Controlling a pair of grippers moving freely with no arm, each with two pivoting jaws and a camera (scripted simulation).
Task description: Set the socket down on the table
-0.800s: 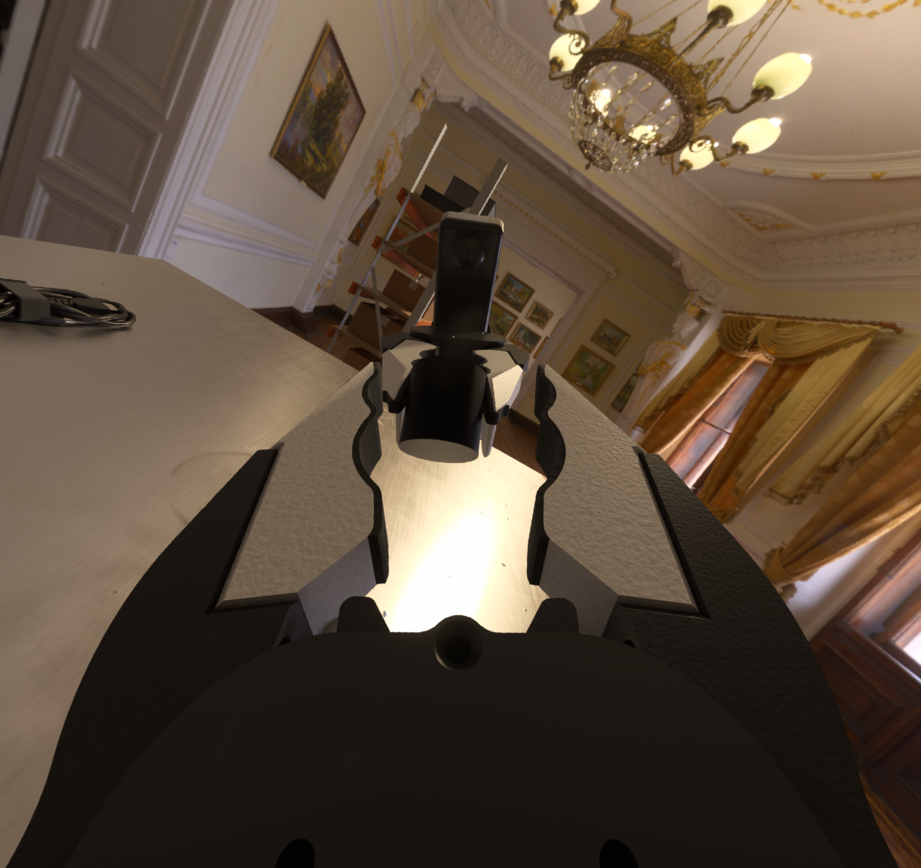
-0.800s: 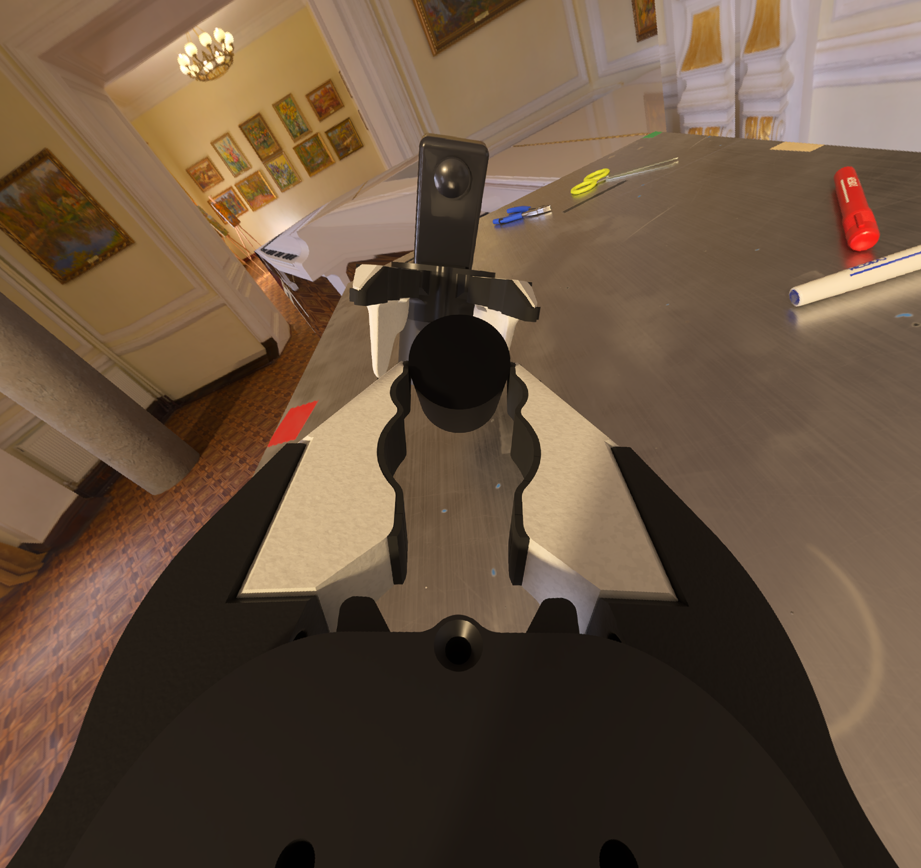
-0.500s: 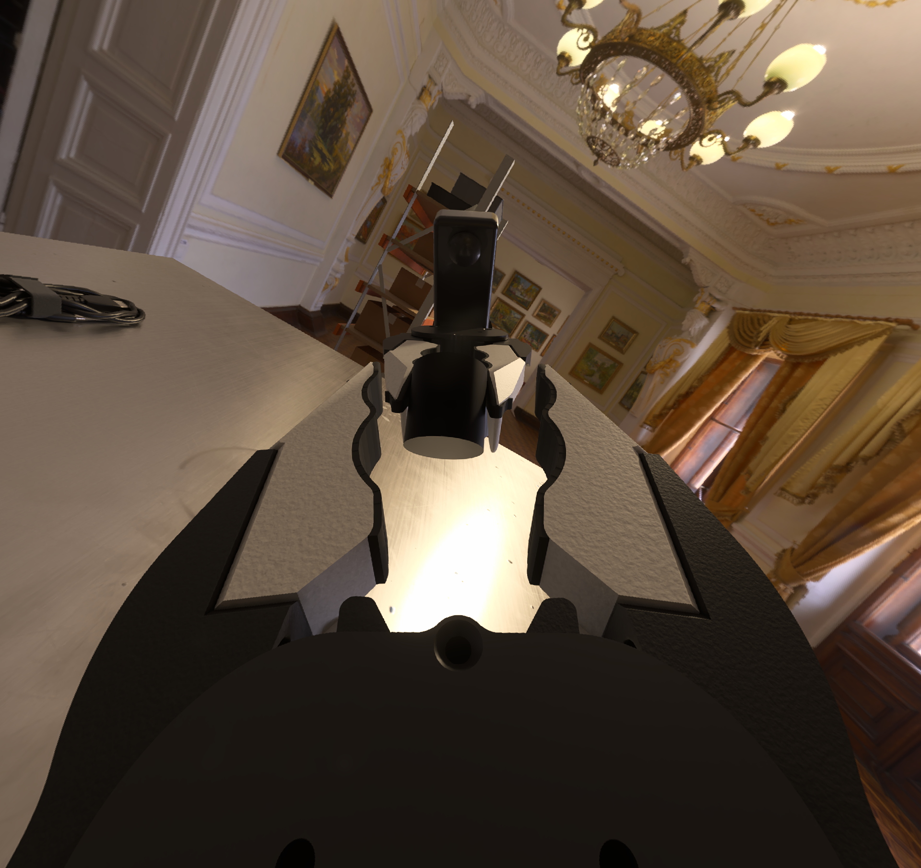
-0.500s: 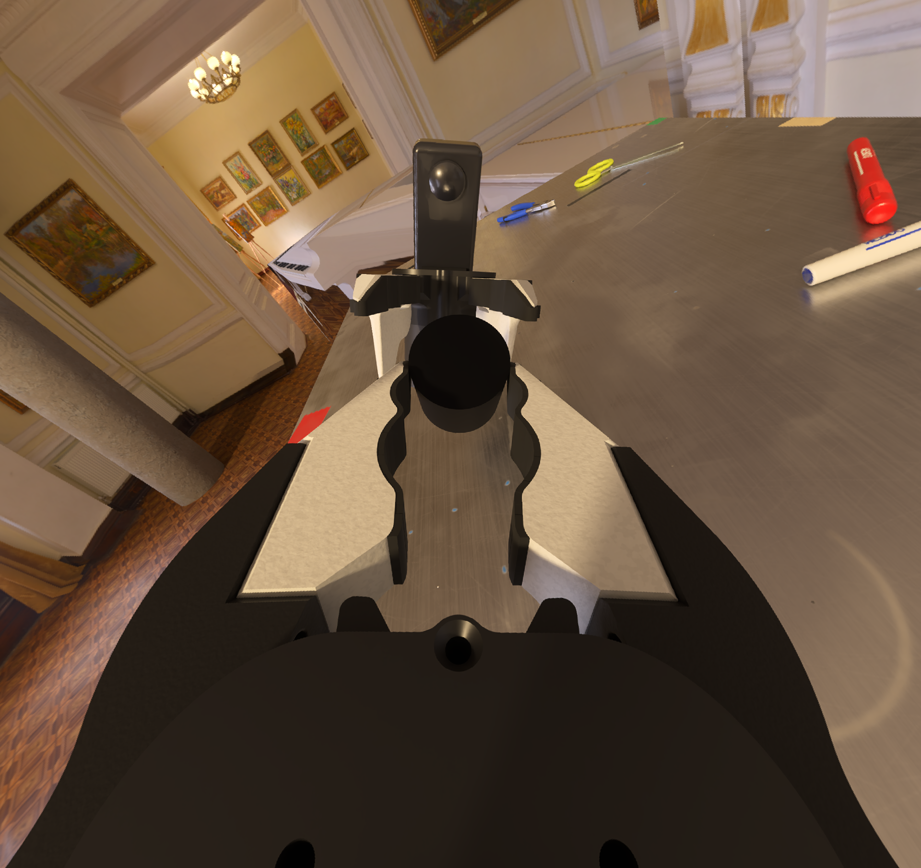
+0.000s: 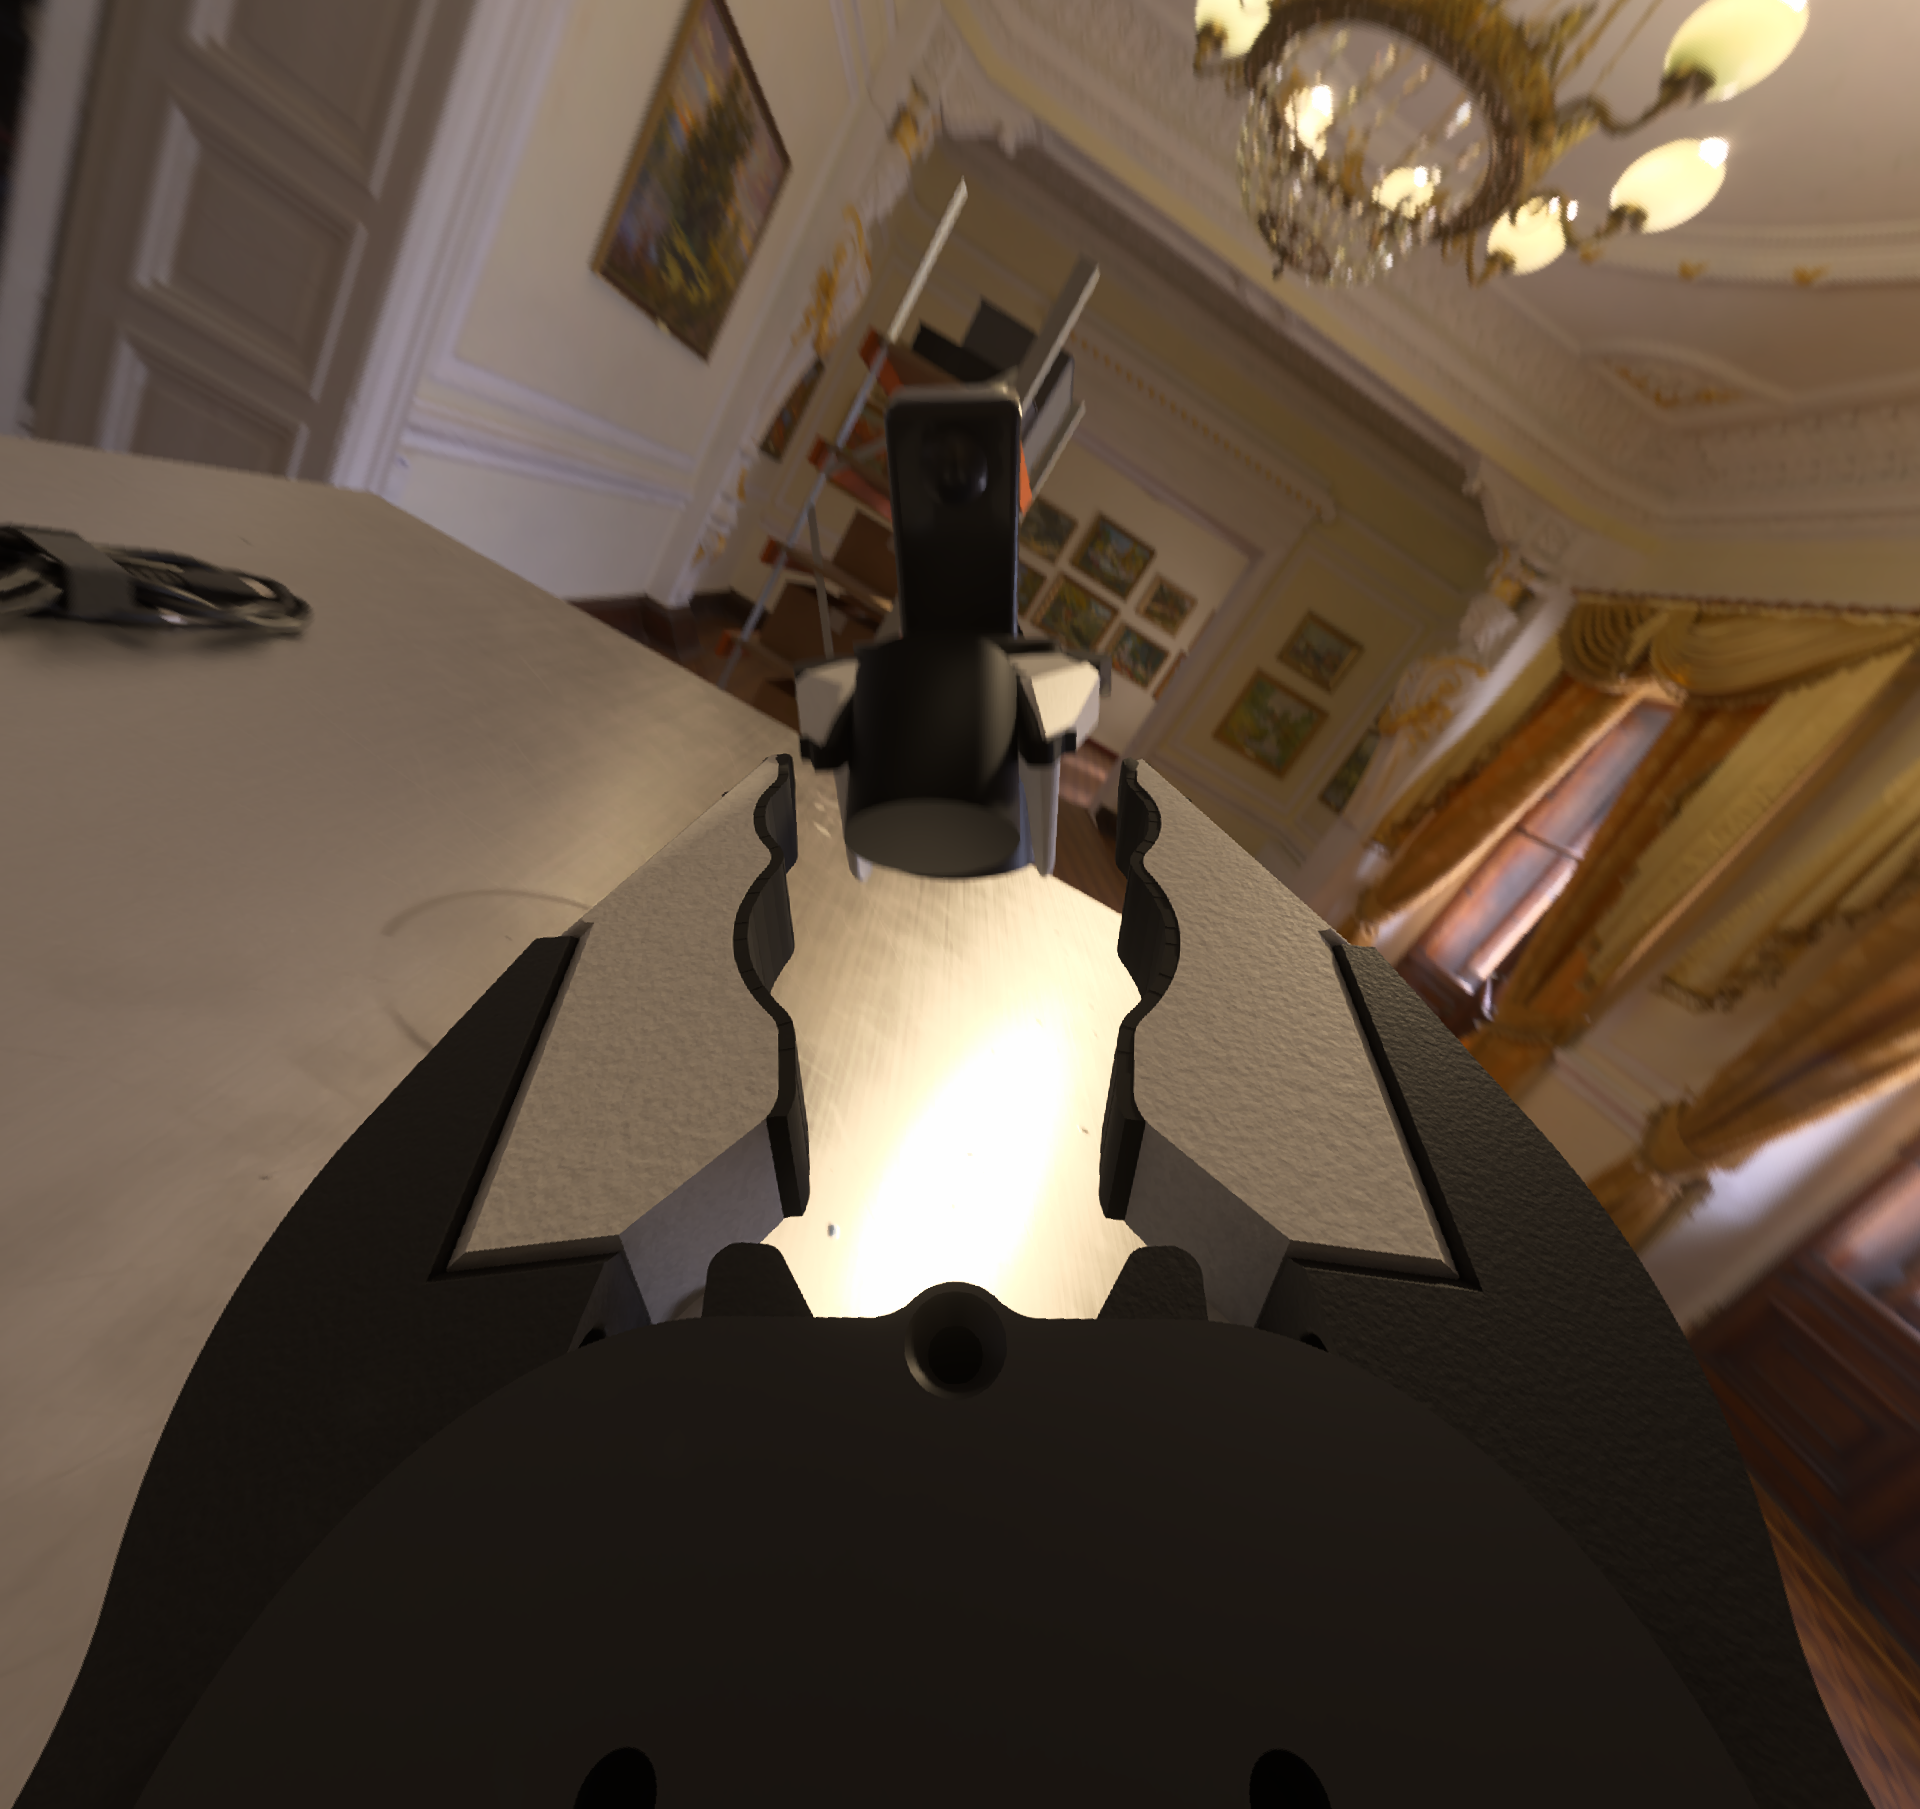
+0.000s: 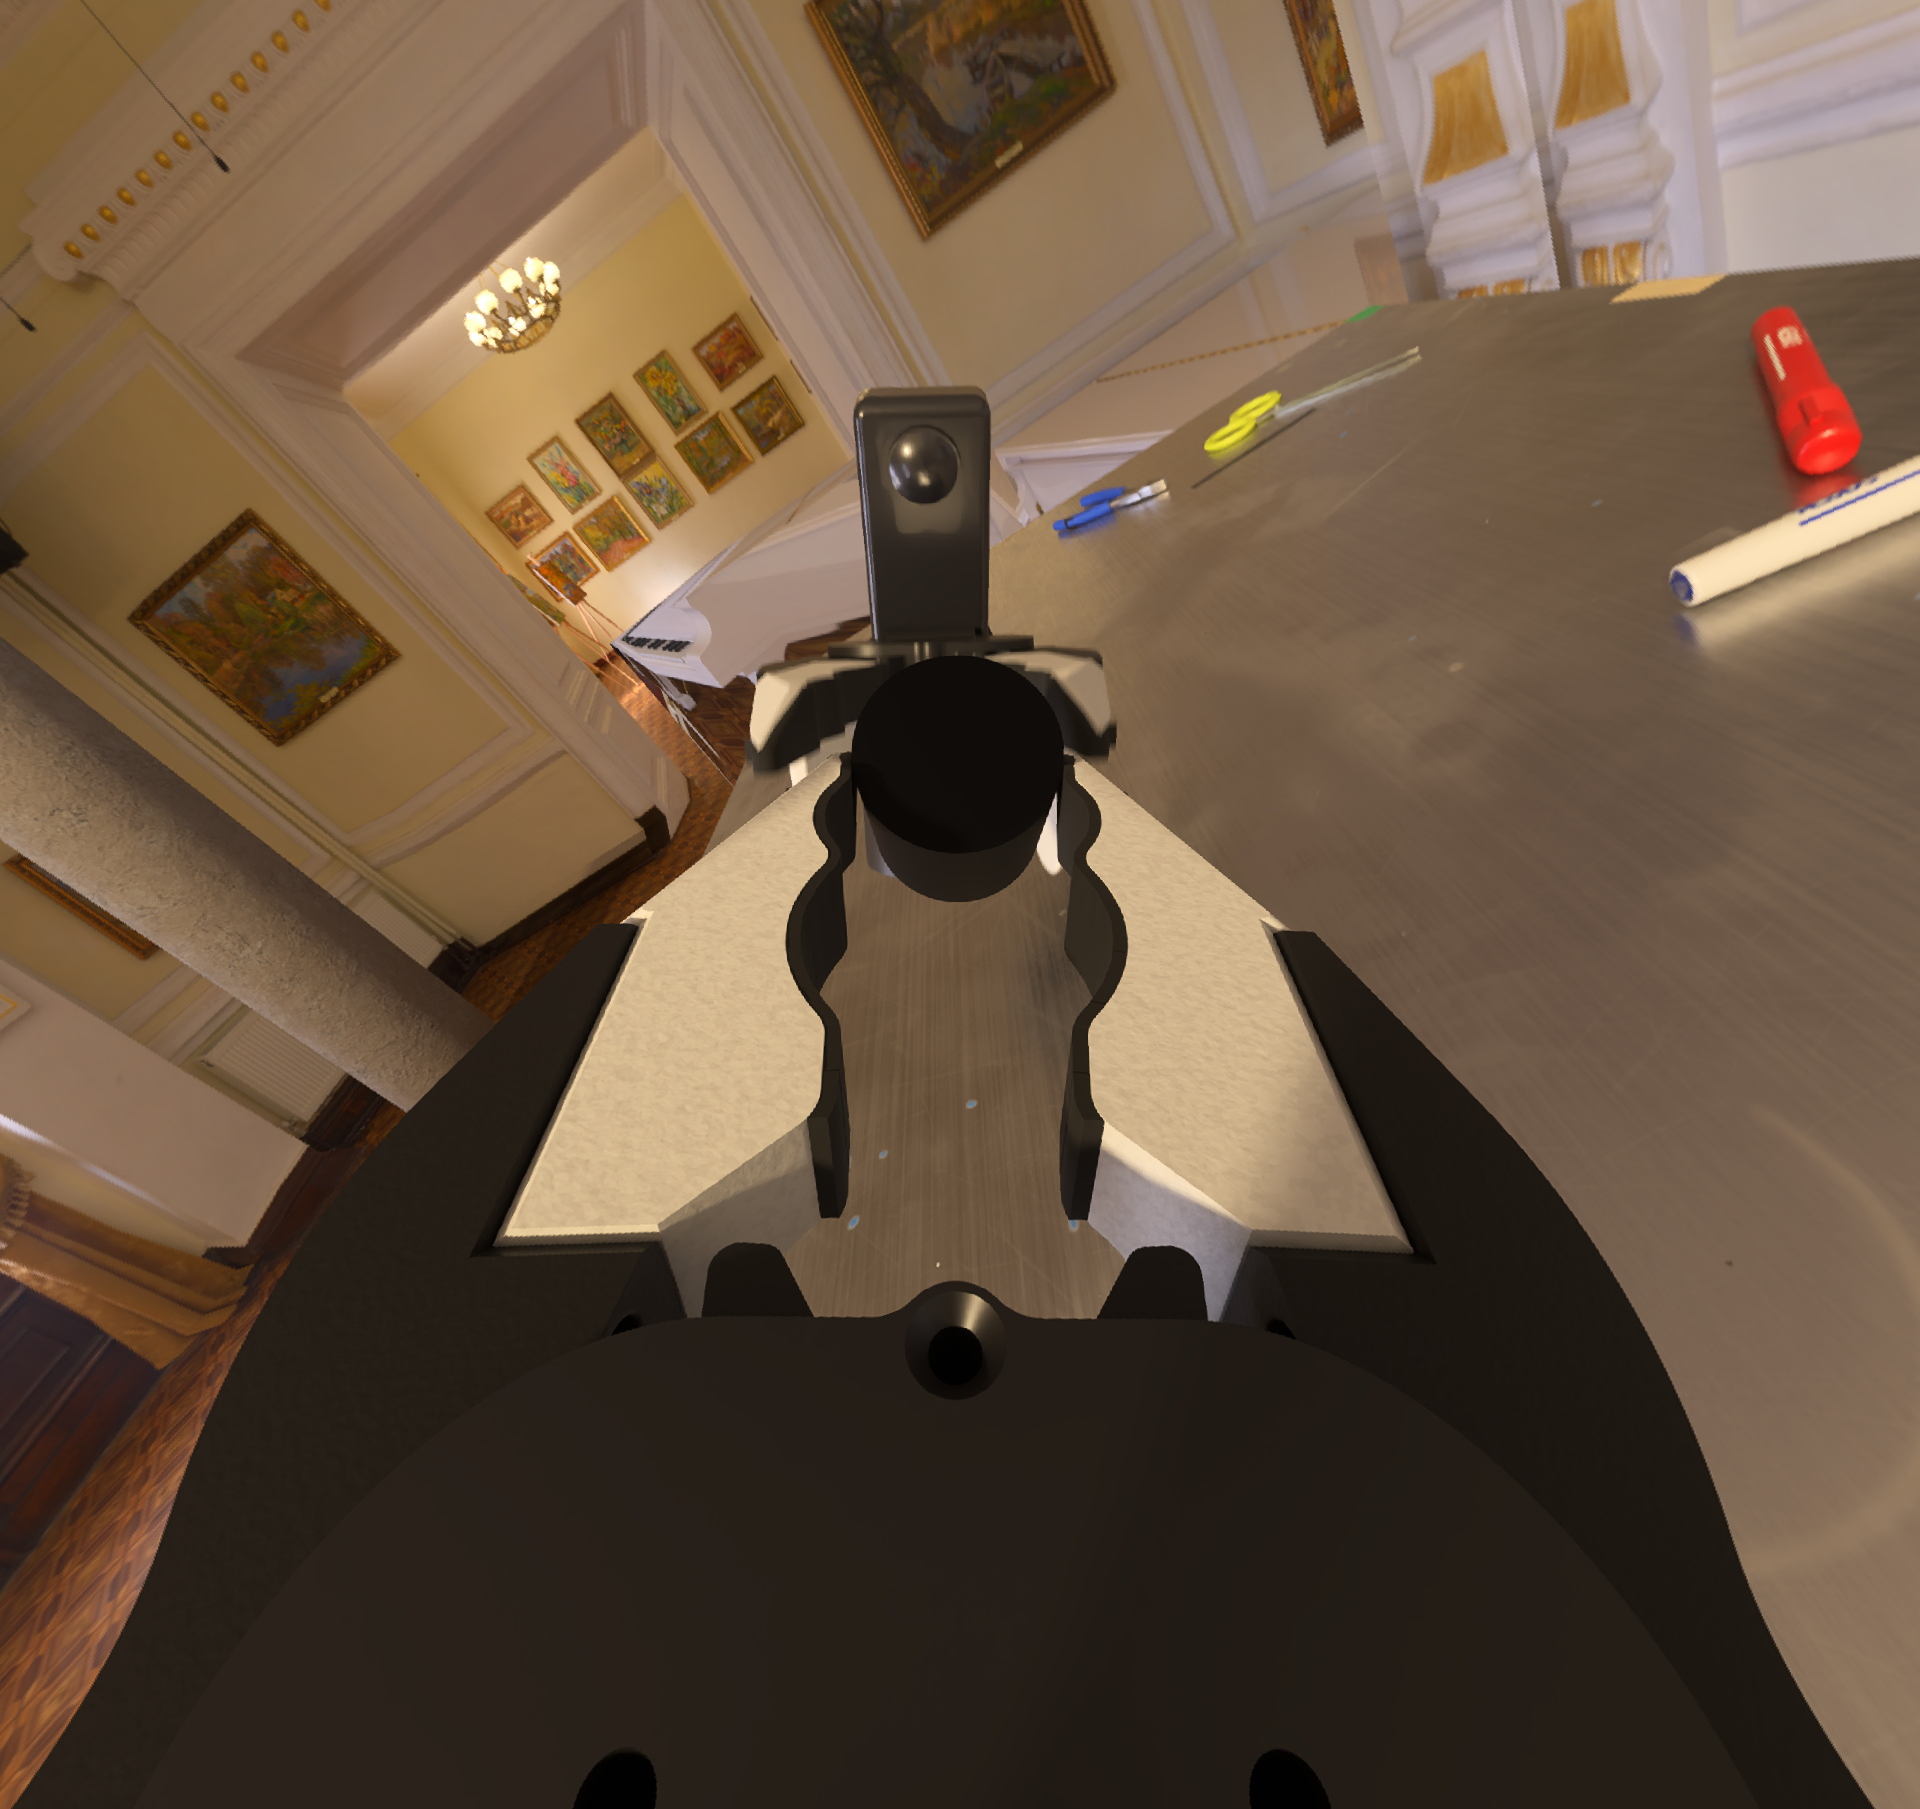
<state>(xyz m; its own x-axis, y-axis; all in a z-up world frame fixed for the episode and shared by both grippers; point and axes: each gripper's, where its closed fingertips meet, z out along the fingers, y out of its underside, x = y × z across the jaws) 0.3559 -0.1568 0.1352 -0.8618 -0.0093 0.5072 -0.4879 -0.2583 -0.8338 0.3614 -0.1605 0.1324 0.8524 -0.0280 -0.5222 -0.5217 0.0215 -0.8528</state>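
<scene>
The socket is a short black cylinder. My right gripper is shut on it at the fingertips and holds it over the grey table, near the table's edge. In the left wrist view the socket sits just beyond my left gripper, whose jaws stand wider than the socket and do not touch it. The right gripper's white fingers flank the socket there. I cannot tell whether the socket touches the table.
A black cable bundle lies far left on the table. A red marker, a white pen, yellow scissors and blue scissors lie toward the far right. The floor drops off on the left.
The socket stays fixed in my right gripper while that view tilts. In the left wrist view the socket and right gripper have drawn a little farther from my open left fingers.
</scene>
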